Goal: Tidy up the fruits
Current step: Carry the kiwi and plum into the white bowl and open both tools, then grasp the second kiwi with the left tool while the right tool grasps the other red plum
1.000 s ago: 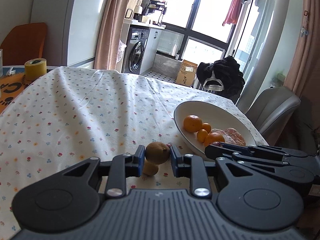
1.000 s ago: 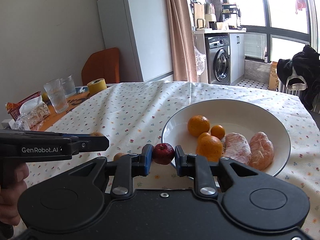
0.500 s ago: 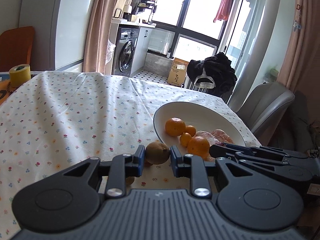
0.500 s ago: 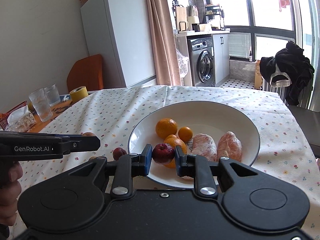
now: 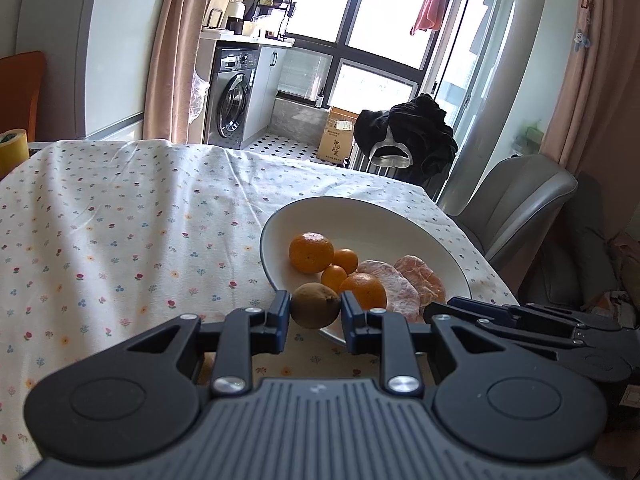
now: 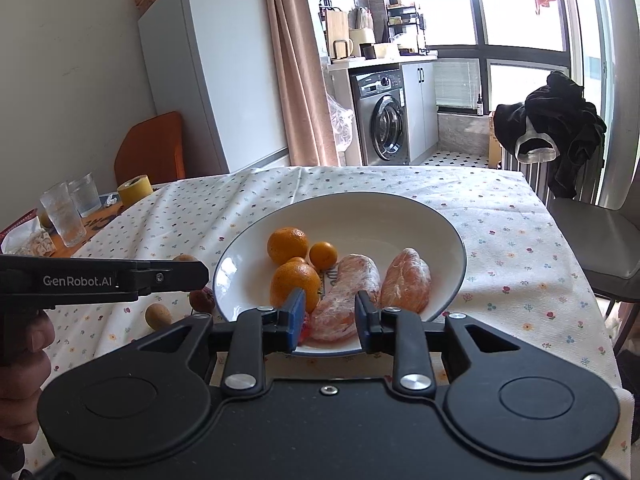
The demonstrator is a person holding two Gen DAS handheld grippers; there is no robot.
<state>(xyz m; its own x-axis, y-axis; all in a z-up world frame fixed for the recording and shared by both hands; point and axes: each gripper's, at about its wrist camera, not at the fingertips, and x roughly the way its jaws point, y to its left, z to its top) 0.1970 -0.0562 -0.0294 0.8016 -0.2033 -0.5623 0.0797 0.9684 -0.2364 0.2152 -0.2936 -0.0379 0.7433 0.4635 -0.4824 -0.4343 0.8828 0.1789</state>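
Holding oranges, peeled citrus, white plate

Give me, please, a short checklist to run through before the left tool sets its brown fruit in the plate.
1. Brown fruit clamped in left tool: ok.
2. Left tool over the plate: not ok, its tip is outside the rim.
3. Bare room in the plate: ok, far half.
4. Right tool open: ok.
5. Red fruit settled in the plate: cannot tell, mostly hidden.
6. All fruit in plate: not ok, small tan fruit and reddish fruit lie outside.
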